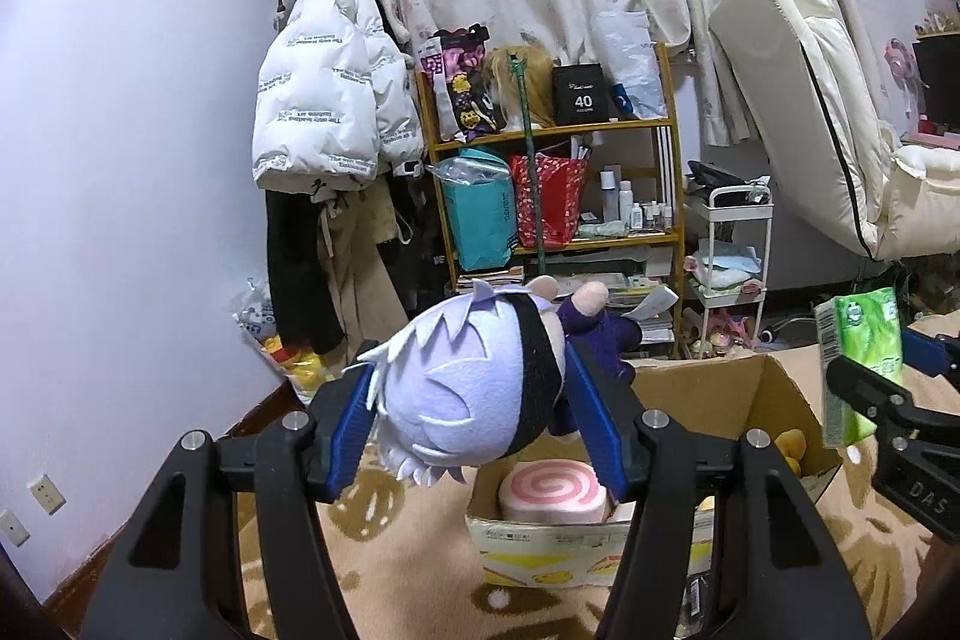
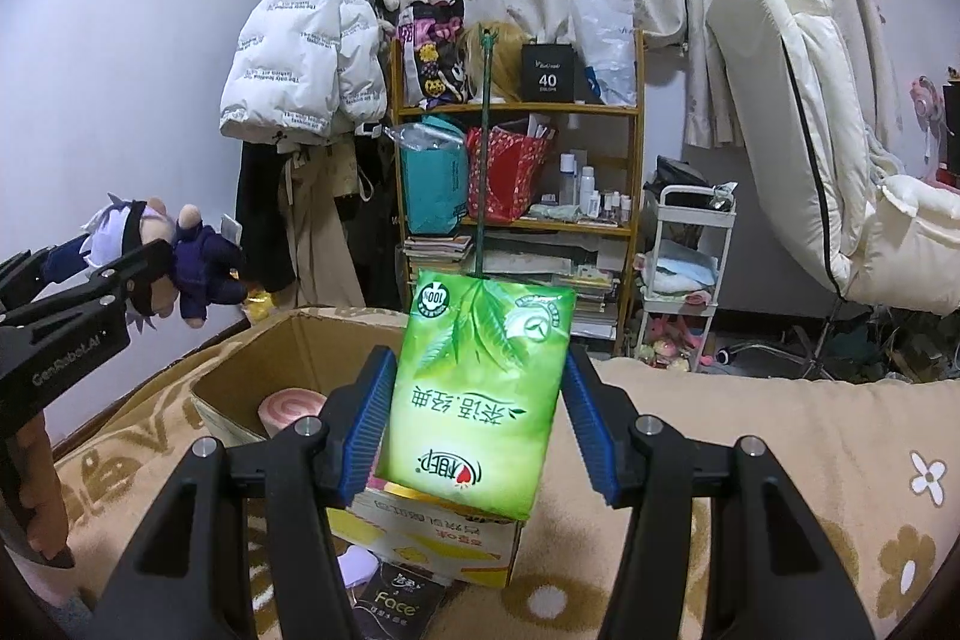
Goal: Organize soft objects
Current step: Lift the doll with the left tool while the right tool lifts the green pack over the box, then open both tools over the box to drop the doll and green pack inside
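1. Left gripper [image 1: 474, 412], lower centre of left wrist view: blue pads pressed against both sides of plush doll's [image 1: 474, 394] head, clamped tight. Head is the bulkiest, firmest part, so likely chosen for a secure hold; purple body and limbs stick out behind, toward the shelf.

2. Right gripper [image 2: 477, 406], lower centre of right wrist view: clamped on green tissue pack [image 2: 480, 388], one pad per long edge. Pack is upright w/ print upside down and slightly tilted. Soft wrap dents little here, so grip looks stable.

3. Cardboard box [image 1: 702, 388], centre-right of left view: flaps open, sits on patterned beige blanket [image 2: 780, 460]. Both held items hang above or just beside its opening, apparently staged for dropping in.

4. Box contents: pink swirl cushion [image 1: 552, 490] lies flat at near end; yellow plush [image 1: 789, 445] partly seen at far right corner. Room remains between them.

5. Cross-check: right view shows doll at left edge, mid-height, above box's left flap; left view shows tissue pack at right edge, upper-mid, over box's right side.

6. Dark "Face" packet [image 2: 396, 610], bottom centre of right view: outside box, on blanket, not yet sorted.

7. Judgement: task partway done; next step prob. lowering one item at a time to avoid grippers colliding.
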The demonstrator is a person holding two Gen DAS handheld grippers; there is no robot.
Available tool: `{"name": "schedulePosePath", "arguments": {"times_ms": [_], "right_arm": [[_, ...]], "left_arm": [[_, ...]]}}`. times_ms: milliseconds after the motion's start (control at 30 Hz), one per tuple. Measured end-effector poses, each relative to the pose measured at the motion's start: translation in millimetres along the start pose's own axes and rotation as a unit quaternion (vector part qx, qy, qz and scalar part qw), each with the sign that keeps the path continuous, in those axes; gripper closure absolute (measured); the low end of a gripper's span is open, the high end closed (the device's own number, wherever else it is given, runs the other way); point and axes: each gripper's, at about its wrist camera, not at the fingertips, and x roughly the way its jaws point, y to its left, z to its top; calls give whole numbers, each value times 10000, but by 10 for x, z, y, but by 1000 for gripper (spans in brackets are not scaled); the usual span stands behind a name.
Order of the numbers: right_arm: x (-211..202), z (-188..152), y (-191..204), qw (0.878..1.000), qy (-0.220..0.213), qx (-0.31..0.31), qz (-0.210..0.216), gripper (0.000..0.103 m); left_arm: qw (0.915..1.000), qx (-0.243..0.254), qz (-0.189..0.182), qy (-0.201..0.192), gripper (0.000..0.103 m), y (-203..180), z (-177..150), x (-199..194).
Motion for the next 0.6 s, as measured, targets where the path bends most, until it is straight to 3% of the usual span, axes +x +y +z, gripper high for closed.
{"name": "schedulePosePath", "arguments": {"times_ms": [233, 600], "right_arm": [[251, 28, -68, 9994, 175, 180, 224, 43], [603, -135, -53, 9960, 554, 165, 688, 43]], "left_arm": [[9997, 43, -96, 199, 43, -70, -90, 174], [9951, -116, -429, 885, 42, -84, -291, 490]]}}
